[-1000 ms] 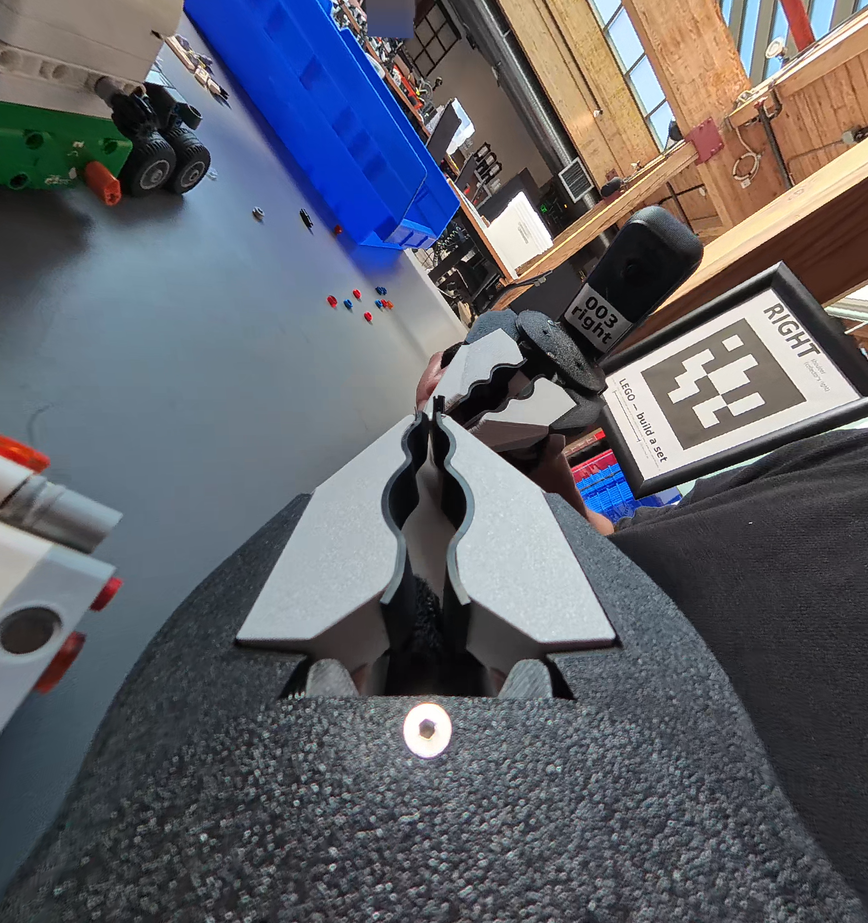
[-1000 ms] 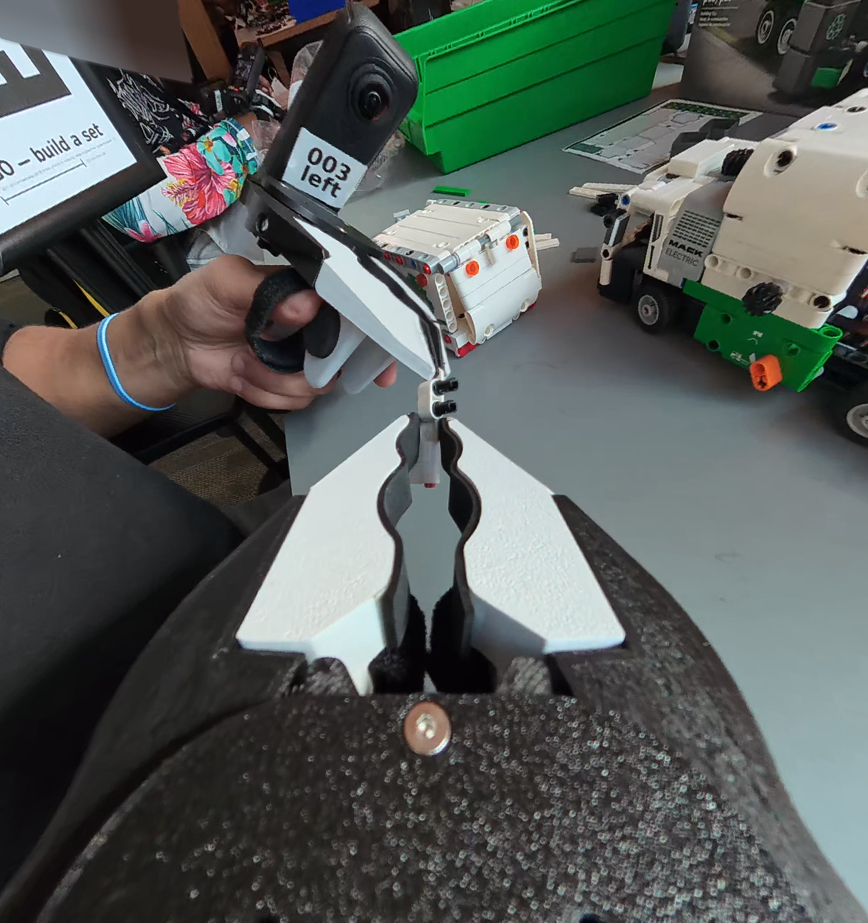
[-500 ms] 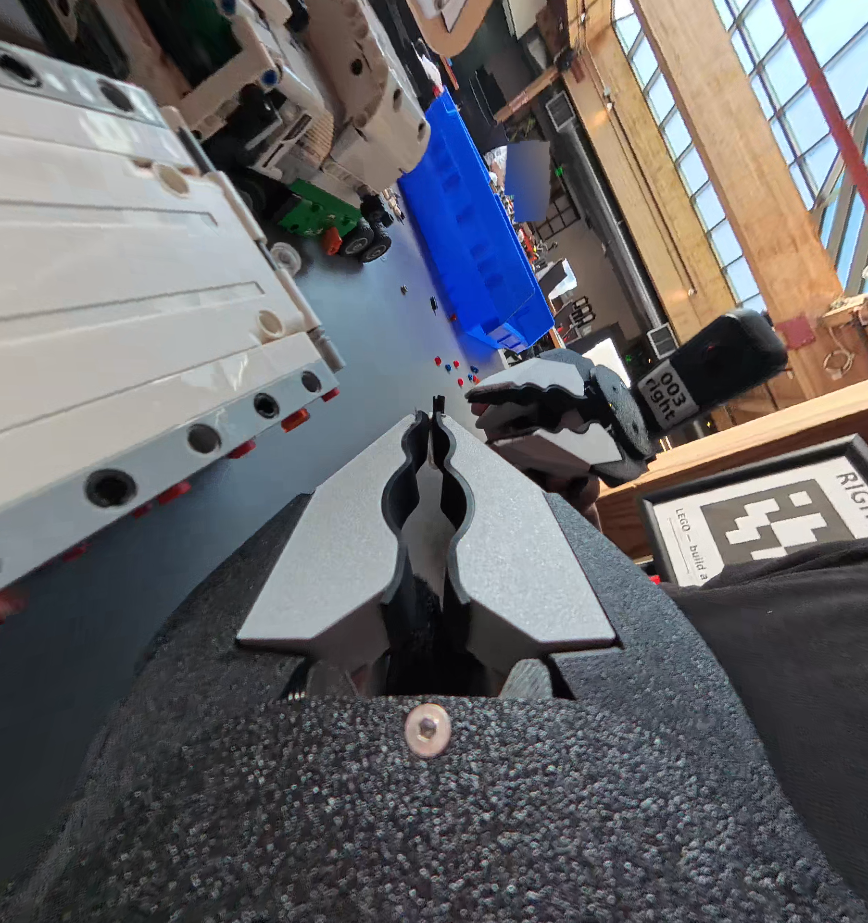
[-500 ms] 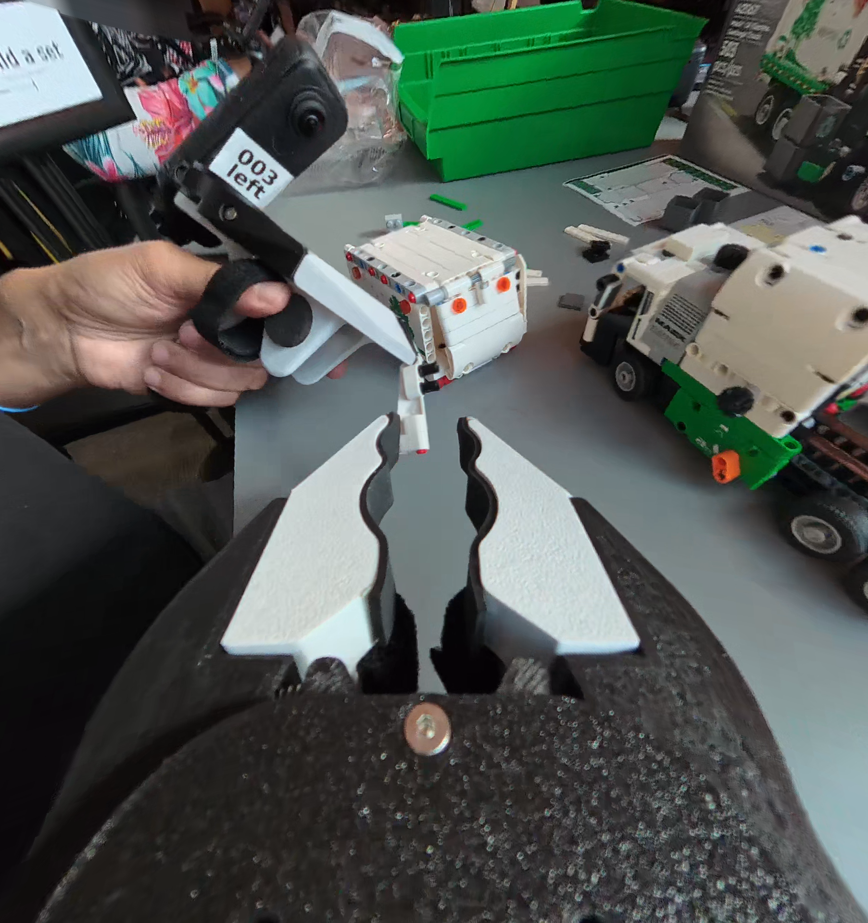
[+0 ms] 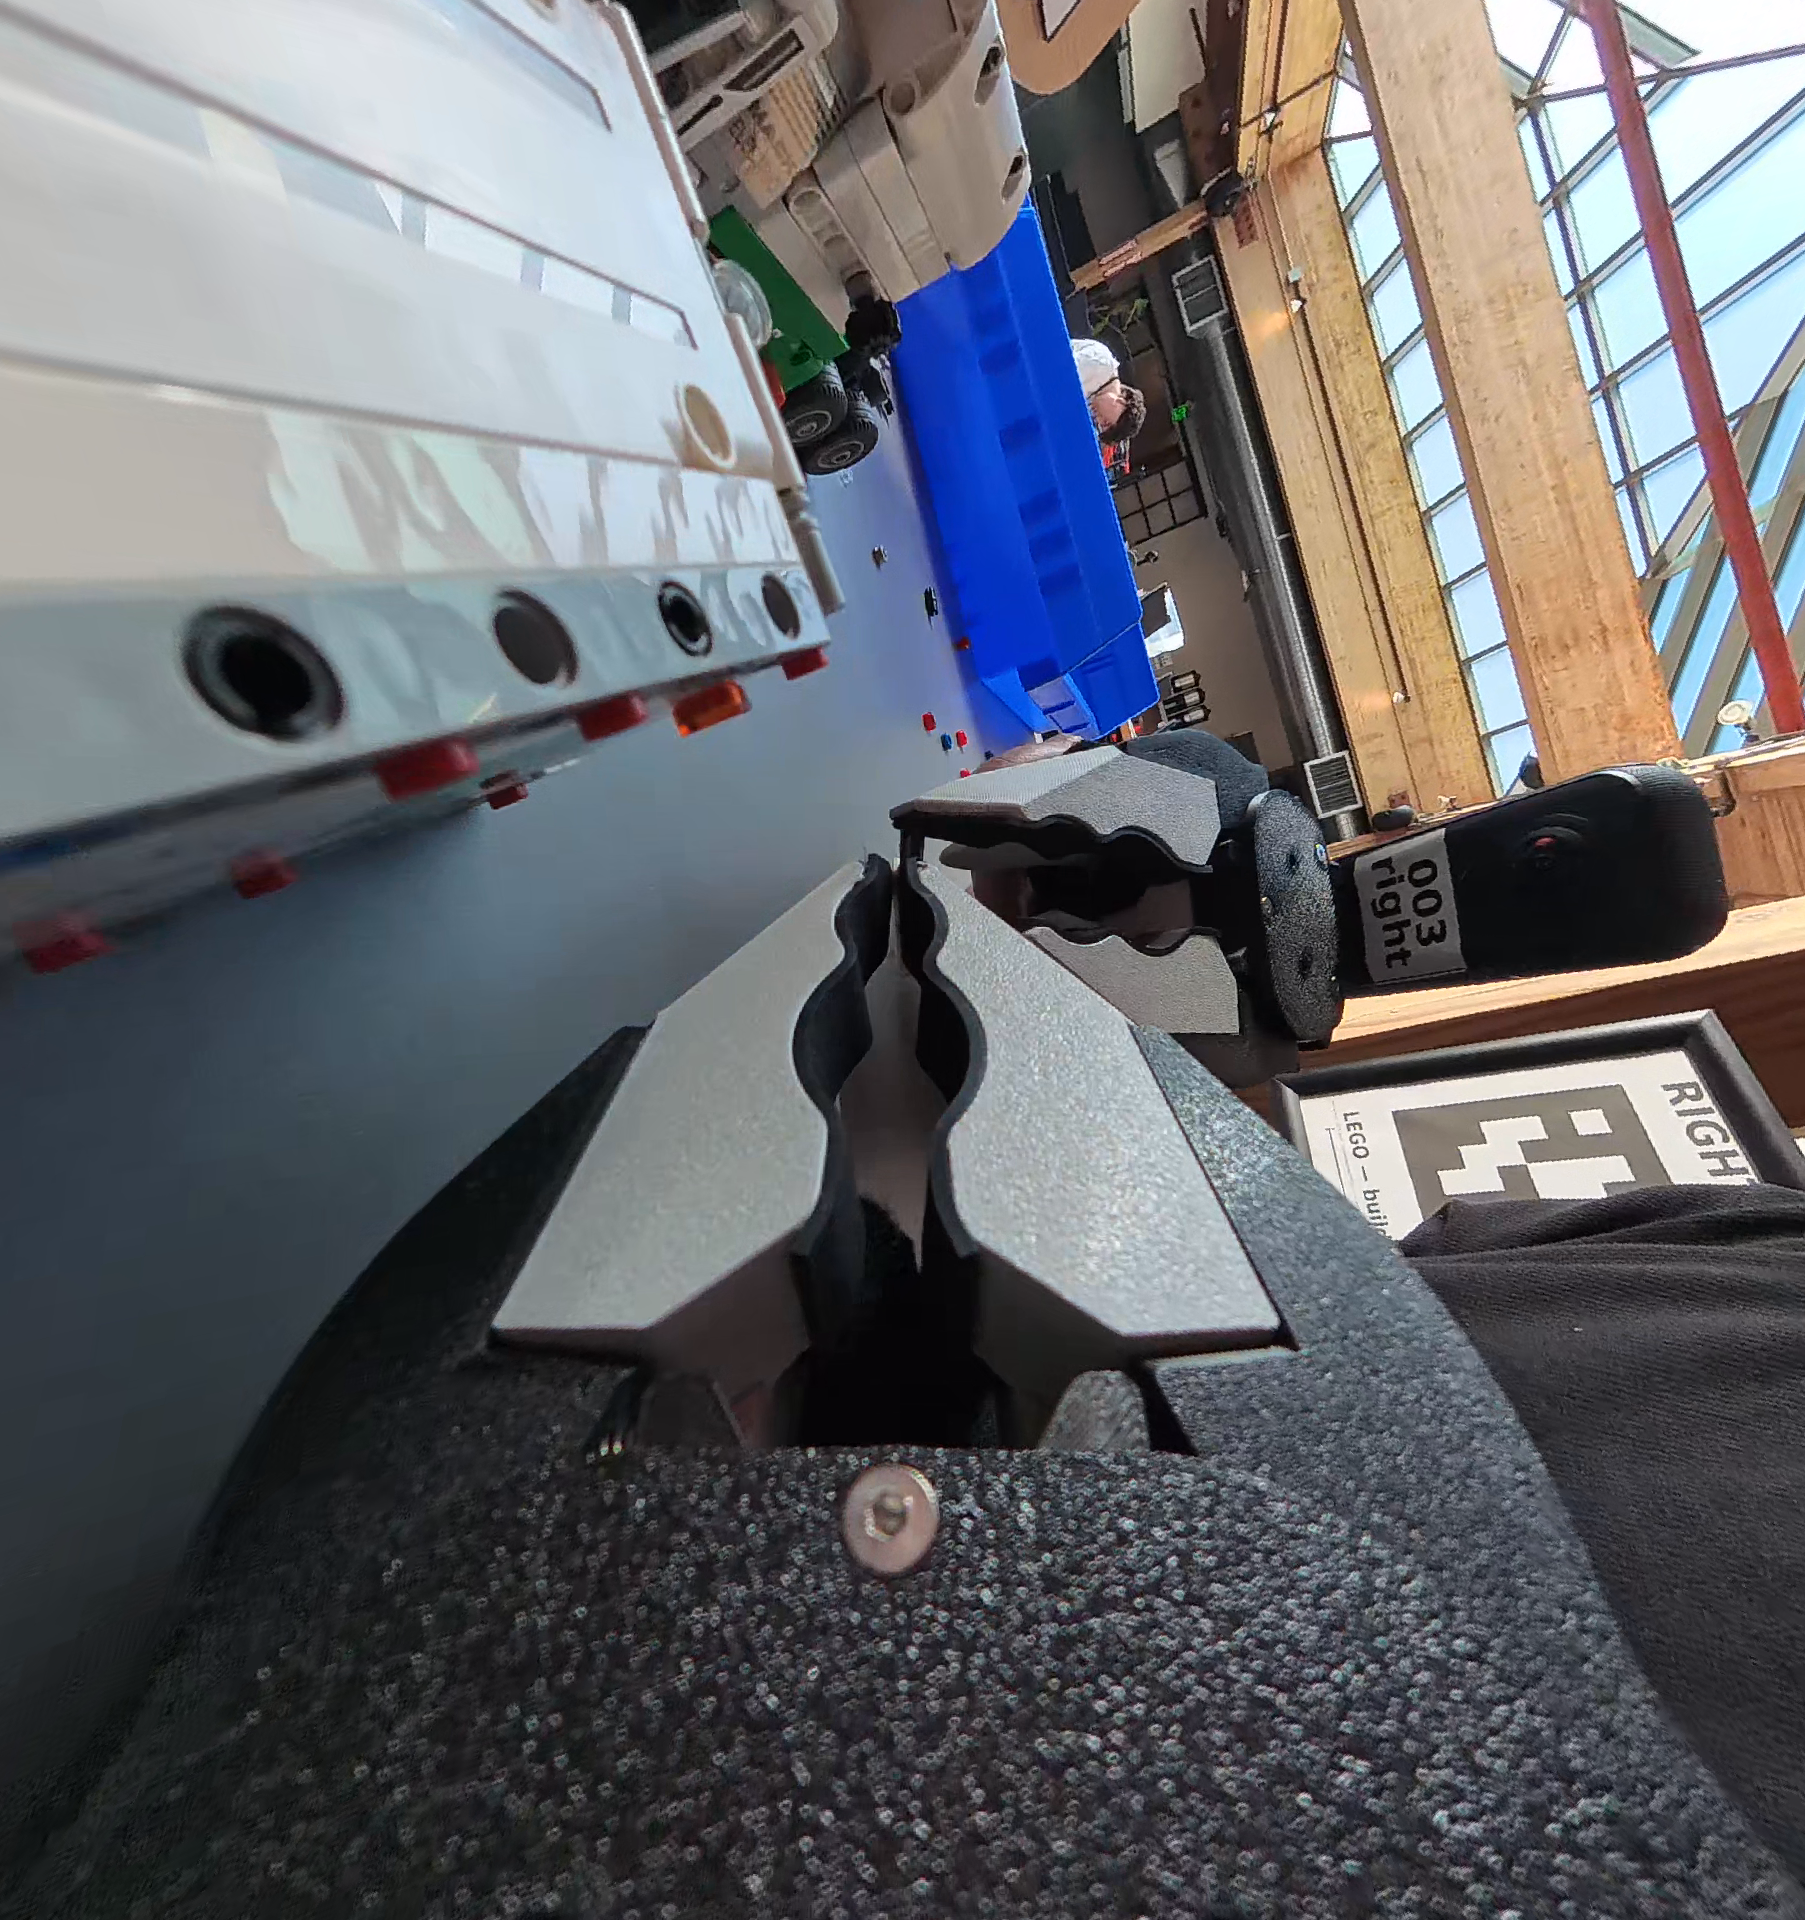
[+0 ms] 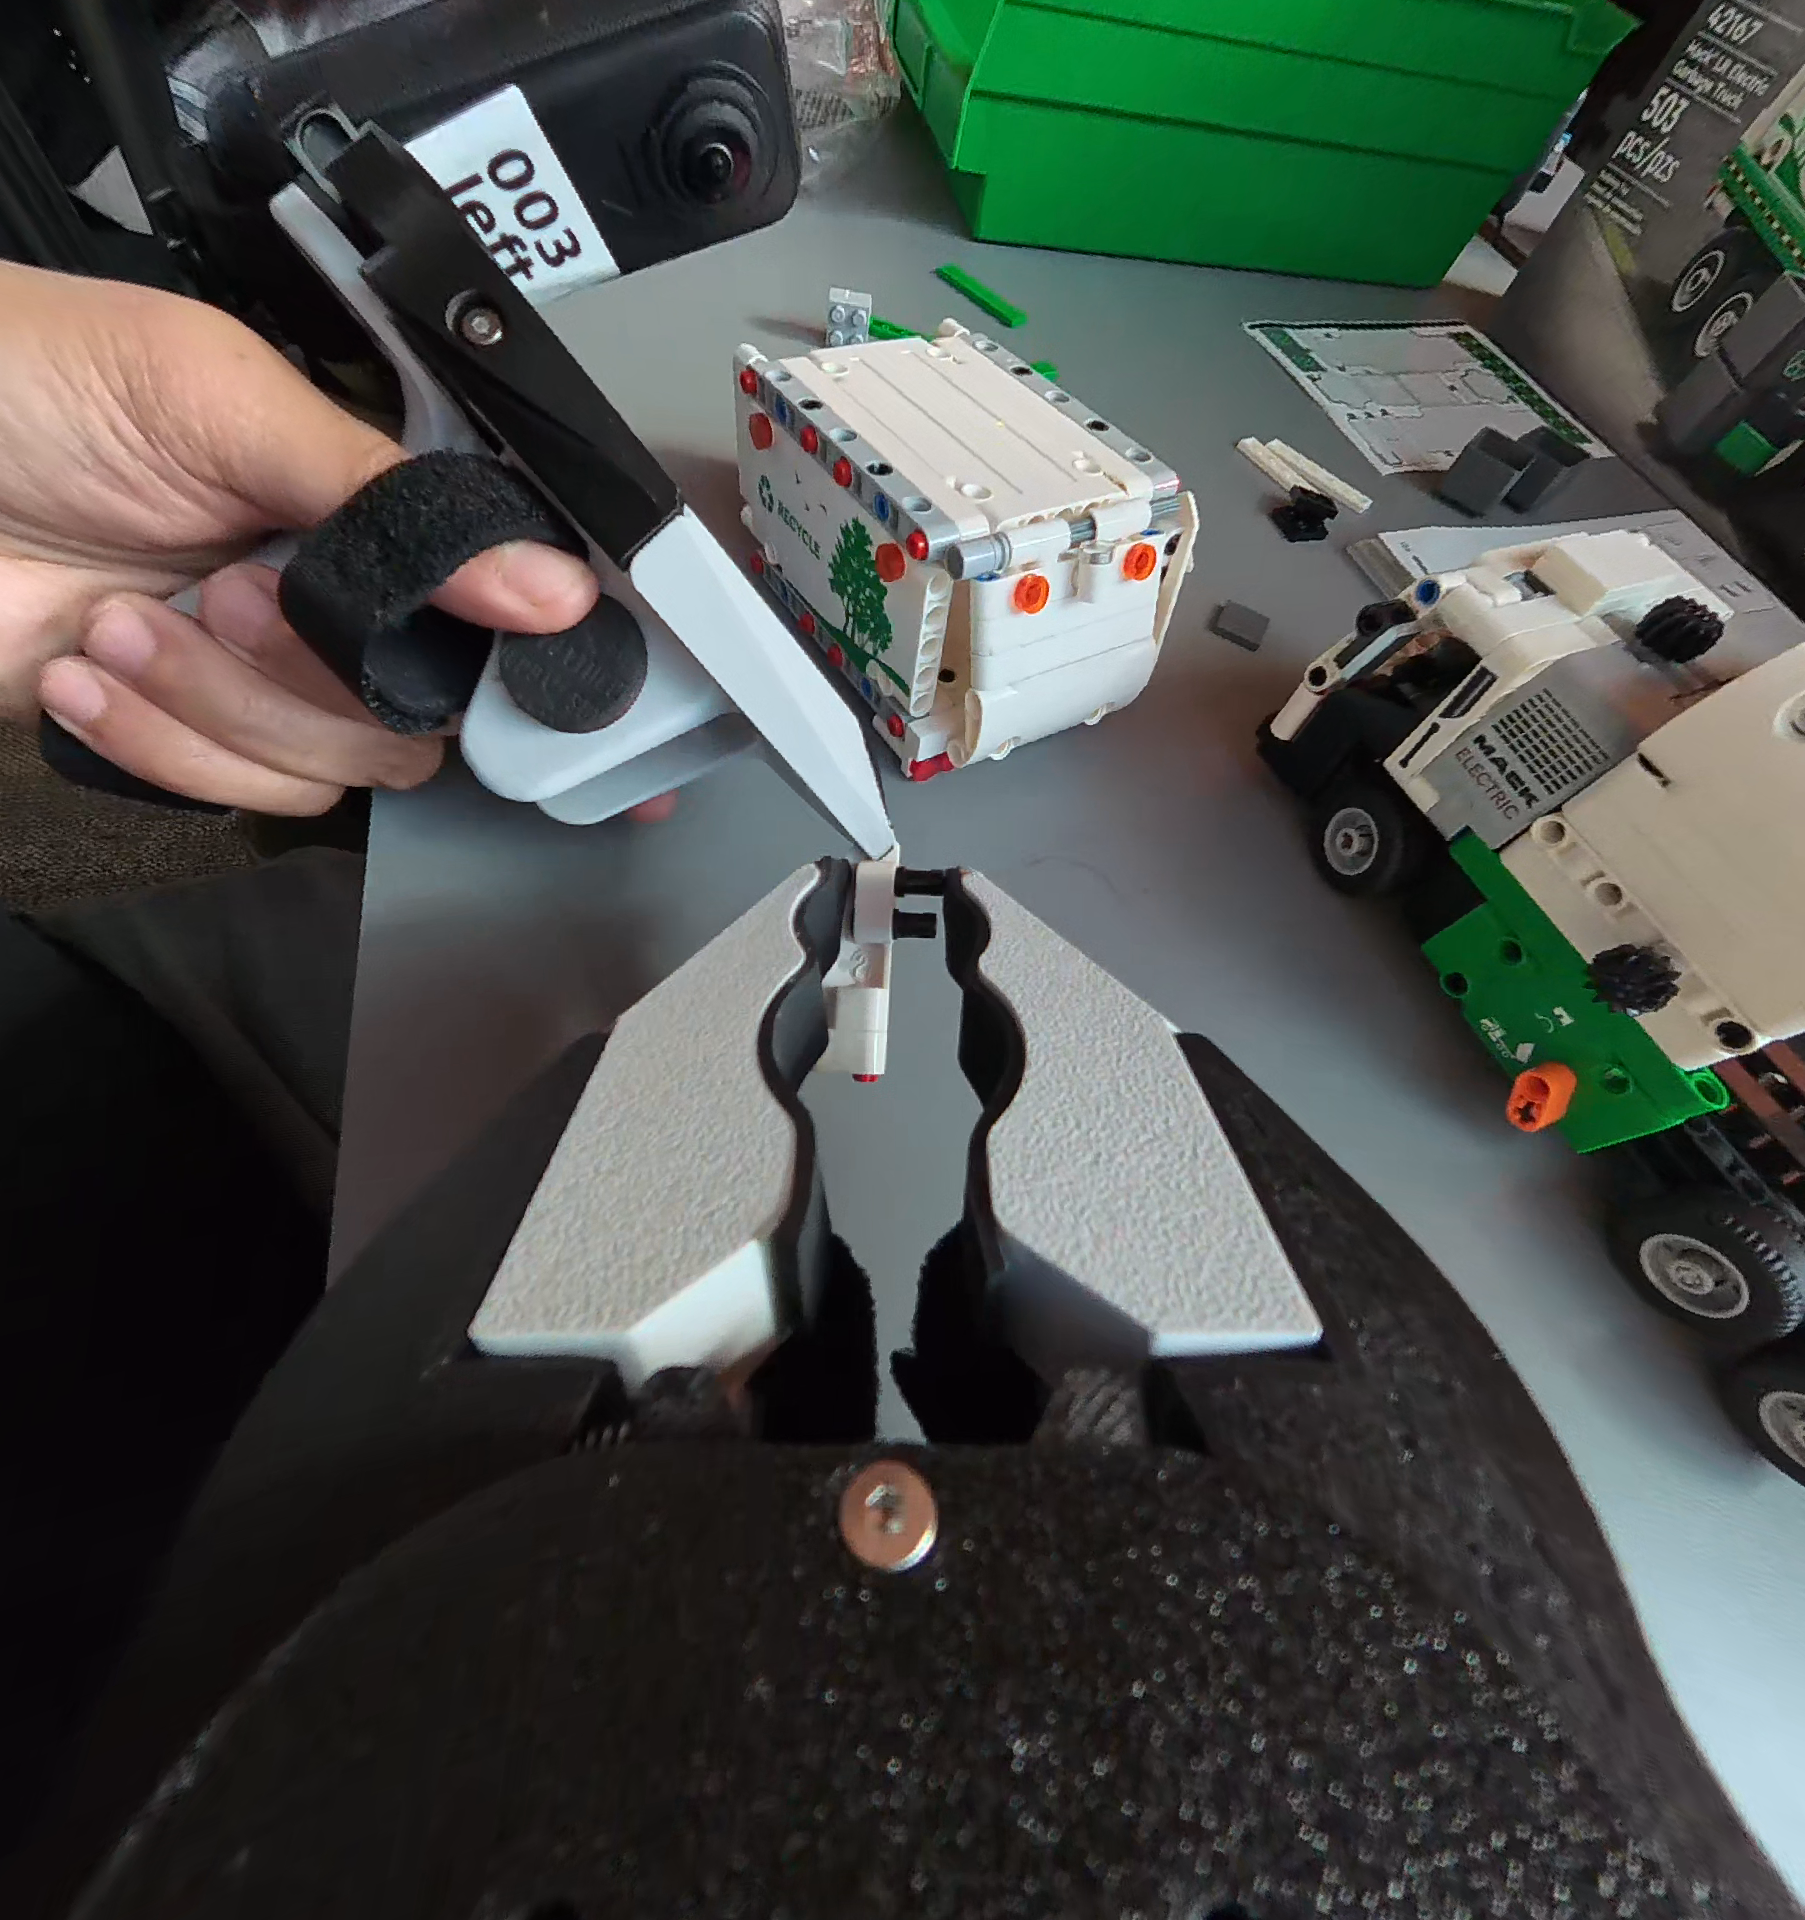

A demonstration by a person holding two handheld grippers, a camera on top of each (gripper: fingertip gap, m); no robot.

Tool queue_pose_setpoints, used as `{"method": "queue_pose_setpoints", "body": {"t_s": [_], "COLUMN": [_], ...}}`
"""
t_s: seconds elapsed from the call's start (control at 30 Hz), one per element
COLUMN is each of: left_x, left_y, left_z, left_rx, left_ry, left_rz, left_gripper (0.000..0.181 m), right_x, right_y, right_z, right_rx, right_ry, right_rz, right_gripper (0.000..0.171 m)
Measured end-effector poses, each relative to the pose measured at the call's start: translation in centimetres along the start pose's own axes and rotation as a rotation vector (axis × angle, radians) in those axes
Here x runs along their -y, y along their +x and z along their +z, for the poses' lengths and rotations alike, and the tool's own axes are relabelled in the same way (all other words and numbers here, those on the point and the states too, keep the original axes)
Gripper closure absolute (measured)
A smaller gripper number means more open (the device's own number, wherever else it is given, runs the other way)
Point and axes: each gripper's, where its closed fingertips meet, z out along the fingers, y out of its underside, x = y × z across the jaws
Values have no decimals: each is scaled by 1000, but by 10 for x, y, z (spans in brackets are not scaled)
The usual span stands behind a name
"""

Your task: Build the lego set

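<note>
A small white lego piece (image 6: 862, 971) with two black pins hangs between my two grippers above the grey table (image 6: 1137, 862). My left gripper (image 5: 893, 873) is shut on its top end; the piece shows as a pale strip (image 5: 882, 1039) between the jaws. The left gripper (image 6: 877, 836) comes in from the upper left in the right wrist view. My right gripper (image 6: 893, 883) is closed across the piece, white side on one finger, black pins on the other. It also shows in the left wrist view (image 5: 971, 873). A white garbage-body module (image 6: 960, 540) stands behind.
A white and green lego truck (image 6: 1563, 831) stands to the right, and a green bin (image 6: 1241, 125) at the back. A set box (image 6: 1729, 260), an instruction sheet (image 6: 1397, 390) and loose parts (image 6: 1303, 488) lie nearby. The left wrist view shows a blue bin (image 5: 1023, 499). My two grippers' fingertips are within a few centimetres of each other.
The right gripper let go of the piece, leaving it in the left gripper. It has now closed on it again lower down. The left gripper has swung close to the white module.
</note>
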Motion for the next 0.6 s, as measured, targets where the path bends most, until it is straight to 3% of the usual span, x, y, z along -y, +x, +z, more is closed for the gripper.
{"method": "queue_pose_setpoints", "body": {"t_s": [0.6], "left_x": [0], "left_y": [2], "left_z": [-1], "left_rx": [8], "left_ry": [1], "left_rz": [68], "left_gripper": [181], "right_x": [0], "right_y": [0], "right_z": [-1], "right_rx": [7], "right_ry": [-7], "right_rz": [16], "right_gripper": [157]}}
